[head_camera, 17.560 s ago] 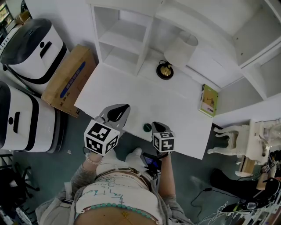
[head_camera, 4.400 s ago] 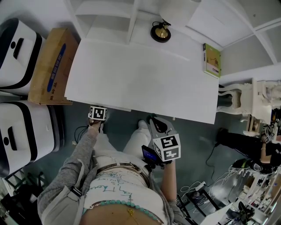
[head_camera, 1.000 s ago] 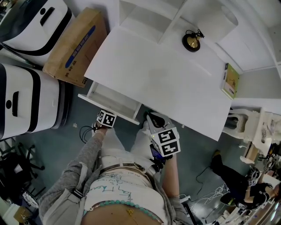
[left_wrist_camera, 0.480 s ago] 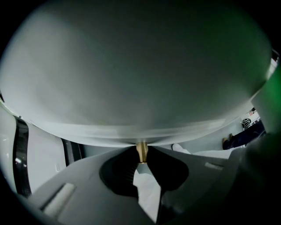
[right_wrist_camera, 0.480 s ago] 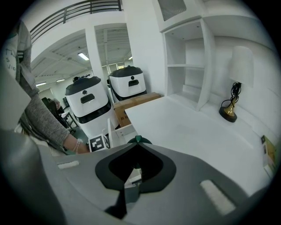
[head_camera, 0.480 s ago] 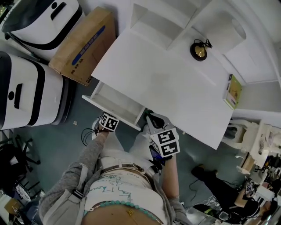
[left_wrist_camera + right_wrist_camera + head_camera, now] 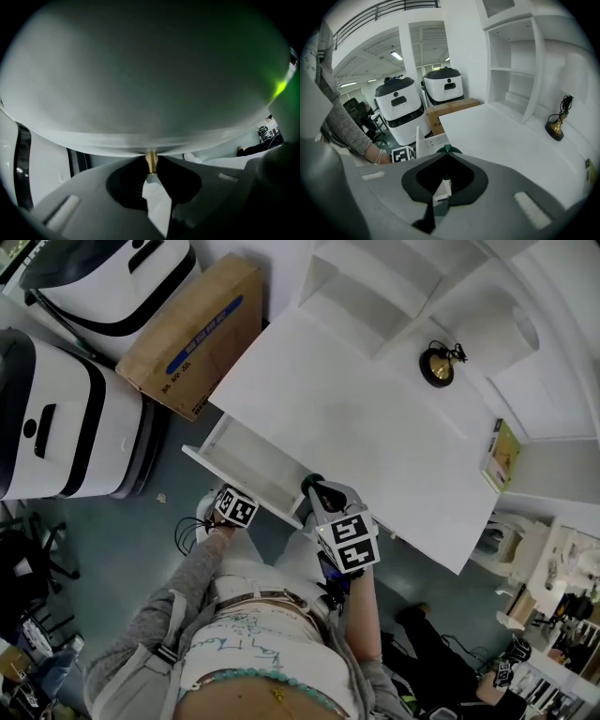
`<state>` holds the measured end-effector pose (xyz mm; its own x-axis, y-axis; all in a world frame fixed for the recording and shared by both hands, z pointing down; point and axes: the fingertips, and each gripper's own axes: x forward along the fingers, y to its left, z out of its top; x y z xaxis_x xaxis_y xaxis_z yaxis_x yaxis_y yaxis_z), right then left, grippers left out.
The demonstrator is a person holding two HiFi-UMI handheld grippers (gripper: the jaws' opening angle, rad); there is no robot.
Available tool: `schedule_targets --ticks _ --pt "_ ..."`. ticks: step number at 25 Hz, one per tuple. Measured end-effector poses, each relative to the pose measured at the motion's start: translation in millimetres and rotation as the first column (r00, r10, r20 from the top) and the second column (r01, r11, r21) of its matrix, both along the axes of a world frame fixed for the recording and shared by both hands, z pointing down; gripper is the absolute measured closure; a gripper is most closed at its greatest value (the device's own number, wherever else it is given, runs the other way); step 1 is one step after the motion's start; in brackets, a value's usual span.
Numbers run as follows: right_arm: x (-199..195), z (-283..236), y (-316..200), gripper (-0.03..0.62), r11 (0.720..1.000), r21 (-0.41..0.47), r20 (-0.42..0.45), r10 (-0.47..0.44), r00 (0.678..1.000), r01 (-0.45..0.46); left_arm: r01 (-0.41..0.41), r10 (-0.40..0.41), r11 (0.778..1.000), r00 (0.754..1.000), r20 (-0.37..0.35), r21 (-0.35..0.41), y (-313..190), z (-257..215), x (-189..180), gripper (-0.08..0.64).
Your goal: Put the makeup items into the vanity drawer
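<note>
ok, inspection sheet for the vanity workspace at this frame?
Surface: white vanity top, mostly bare.
Job's things: drawer pulled open, nothing seen inside; small dark green item held above its right end.
Clutter: black-and-gold lamp base and green book at the far side of the top.
Grippers: left gripper shut on the brass drawer knob; right gripper shut on the green item.
Cables: dark cable on the floor by the left gripper.
Surroundings: cardboard box, two white machines, shelves.
</note>
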<state>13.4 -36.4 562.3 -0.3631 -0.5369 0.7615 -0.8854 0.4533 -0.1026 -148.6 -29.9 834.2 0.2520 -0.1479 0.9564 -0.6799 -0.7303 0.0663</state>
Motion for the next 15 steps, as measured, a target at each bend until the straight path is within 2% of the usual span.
schedule_targets --ticks 15 --pt "-41 22 -24 0.563 0.985 -0.06 -0.029 -0.163 0.986 0.161 -0.001 0.001 1.0 1.0 -0.008 -0.016 0 0 -1 0.495"
